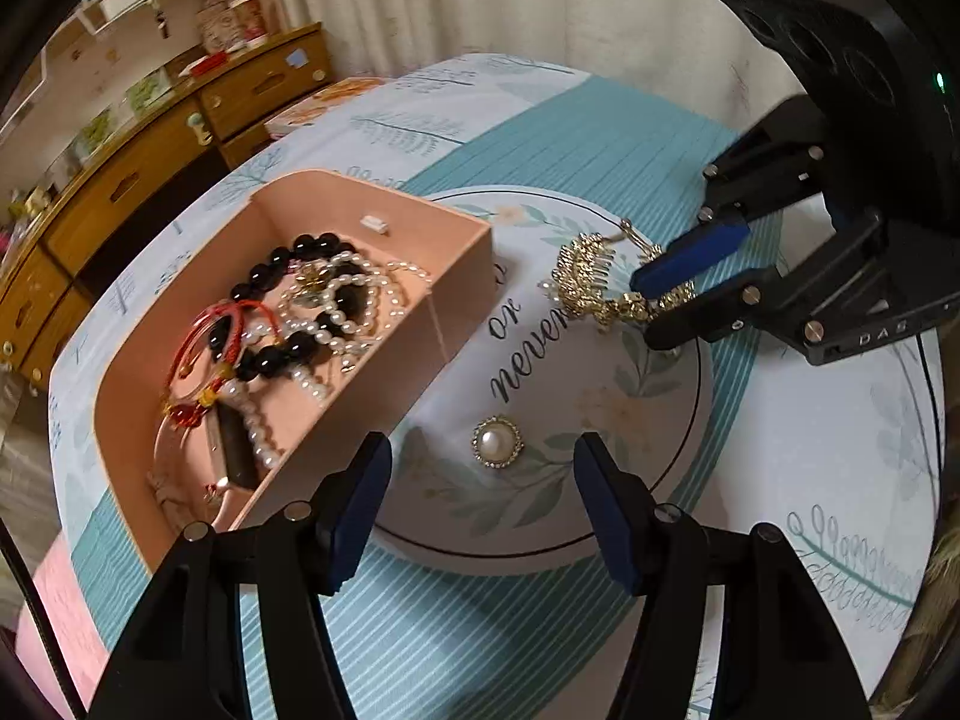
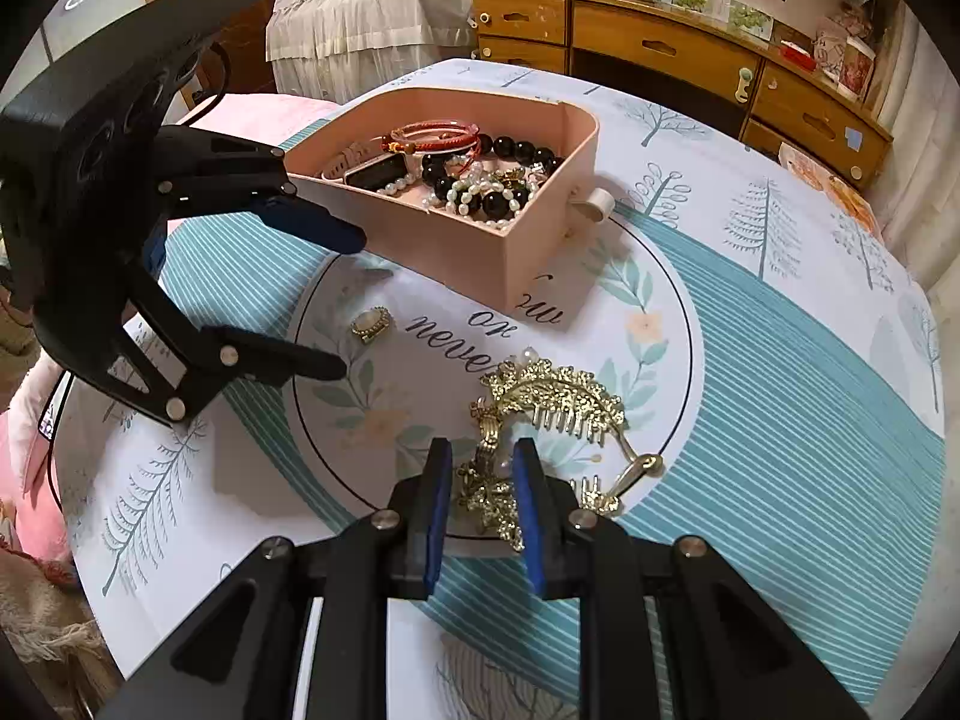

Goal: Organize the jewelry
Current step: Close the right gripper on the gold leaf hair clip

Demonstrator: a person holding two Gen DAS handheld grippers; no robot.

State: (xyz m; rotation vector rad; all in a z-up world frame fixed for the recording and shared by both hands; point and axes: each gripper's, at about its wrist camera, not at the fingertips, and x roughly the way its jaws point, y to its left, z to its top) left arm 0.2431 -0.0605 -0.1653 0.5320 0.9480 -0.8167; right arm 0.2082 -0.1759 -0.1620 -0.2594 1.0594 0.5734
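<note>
A pearl brooch [image 1: 497, 441] with a gold rim lies on the round printed mat [image 1: 600, 420]. My left gripper [image 1: 480, 456] hangs open over it, one finger on each side, and neither pad touches it. From the right wrist view the brooch [image 2: 372, 324] shows between the left gripper's [image 2: 351, 306] spread fingers. My right gripper [image 2: 483, 456] is shut on a gold leaf-shaped hair comb [image 2: 558, 396], which rests on the mat; the left wrist view shows the comb [image 1: 585, 276] and the right gripper [image 1: 651, 309]. The pink jewelry box [image 1: 456, 300] holds black beads, pearls and red bracelets.
The table carries a teal-striped cloth with tree prints [image 2: 780, 330]. The pink box [image 2: 456, 246] has a small white pull tab [image 2: 600, 204] on its side. Wooden drawers [image 2: 660, 48] and pale curtains stand behind. Pink fabric [image 2: 36, 480] lies past the table's left edge.
</note>
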